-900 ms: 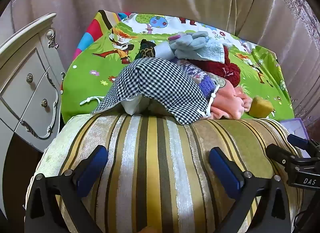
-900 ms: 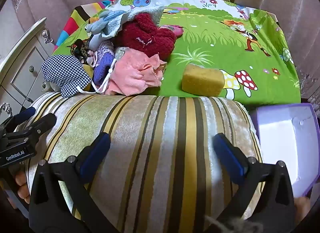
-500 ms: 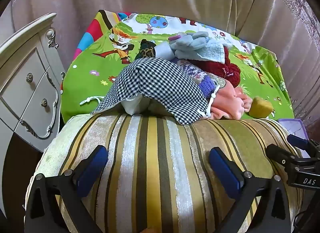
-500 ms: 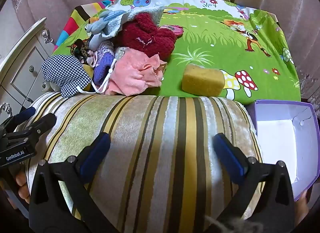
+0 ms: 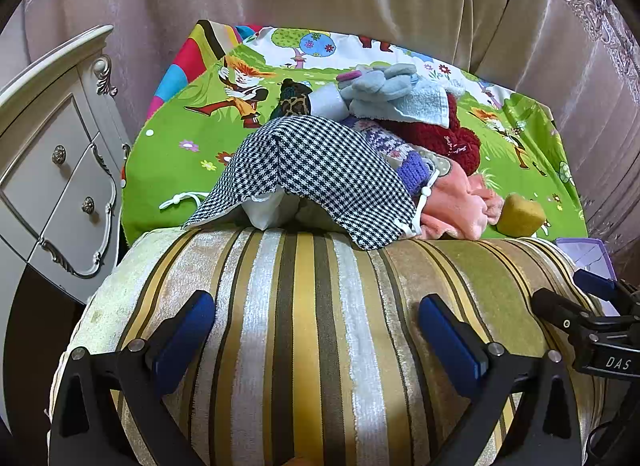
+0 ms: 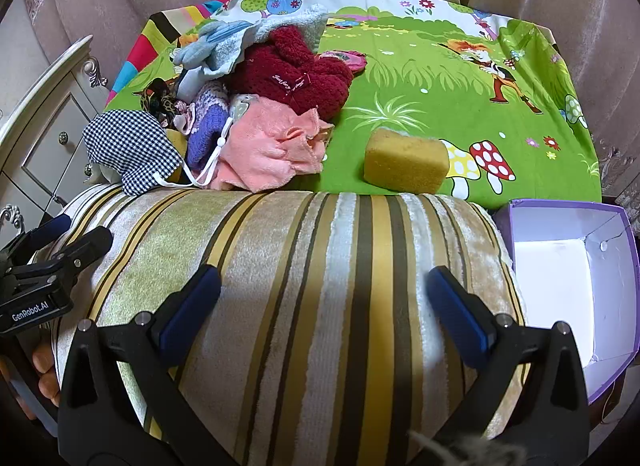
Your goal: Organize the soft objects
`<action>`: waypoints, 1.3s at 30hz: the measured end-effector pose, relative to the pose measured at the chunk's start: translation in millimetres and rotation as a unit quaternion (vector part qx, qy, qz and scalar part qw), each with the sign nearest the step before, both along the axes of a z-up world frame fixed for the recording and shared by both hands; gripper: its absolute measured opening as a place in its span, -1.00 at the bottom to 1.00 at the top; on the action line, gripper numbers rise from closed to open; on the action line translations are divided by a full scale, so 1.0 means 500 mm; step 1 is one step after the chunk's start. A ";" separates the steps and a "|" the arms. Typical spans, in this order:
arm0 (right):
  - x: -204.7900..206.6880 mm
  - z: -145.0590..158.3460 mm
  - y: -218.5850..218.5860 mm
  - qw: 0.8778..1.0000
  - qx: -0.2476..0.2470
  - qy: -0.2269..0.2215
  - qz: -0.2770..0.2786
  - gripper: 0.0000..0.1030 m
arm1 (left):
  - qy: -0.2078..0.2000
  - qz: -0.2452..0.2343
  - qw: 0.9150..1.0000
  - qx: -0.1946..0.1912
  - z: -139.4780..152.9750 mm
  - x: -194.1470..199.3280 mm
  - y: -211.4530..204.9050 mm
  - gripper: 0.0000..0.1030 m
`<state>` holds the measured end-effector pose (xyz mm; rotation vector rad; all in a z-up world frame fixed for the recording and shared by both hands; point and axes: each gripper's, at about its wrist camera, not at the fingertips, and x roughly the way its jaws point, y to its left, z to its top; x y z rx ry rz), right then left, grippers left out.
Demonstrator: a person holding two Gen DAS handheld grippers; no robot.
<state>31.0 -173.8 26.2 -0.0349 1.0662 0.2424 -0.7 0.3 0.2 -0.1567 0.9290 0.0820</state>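
Your left gripper and right gripper both hang over the striped cushion with jaws spread wide and nothing between them, so you have yet to pick anything. The soft things lie beyond the cushion on the green cloth: a heap with the checked mask nearest your left, its edge draped on the cushion, the pink cloth and red knit behind. The sponge sits apart, straight ahead of your right. The purple box, open and empty, stands just right of the cushion. Probably start with the sponge: reach over the cushion, straddle its short sides, and close gently so it doesn't squash out.
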 end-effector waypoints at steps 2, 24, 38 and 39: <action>0.000 0.000 0.000 1.000 0.001 -0.002 -0.001 1.00 | 0.000 0.000 1.000 0.000 0.001 0.000 0.000 1.00; -0.005 0.000 -0.001 1.000 0.000 -0.014 -0.001 1.00 | 0.001 0.000 1.000 0.001 -0.001 0.001 0.002 1.00; -0.005 0.001 -0.001 1.000 0.000 -0.014 -0.002 1.00 | 0.001 0.000 1.000 0.001 -0.001 0.000 0.001 1.00; -0.005 0.000 -0.001 1.000 0.001 -0.014 -0.002 1.00 | 0.001 0.000 1.000 0.001 -0.001 0.000 0.001 1.00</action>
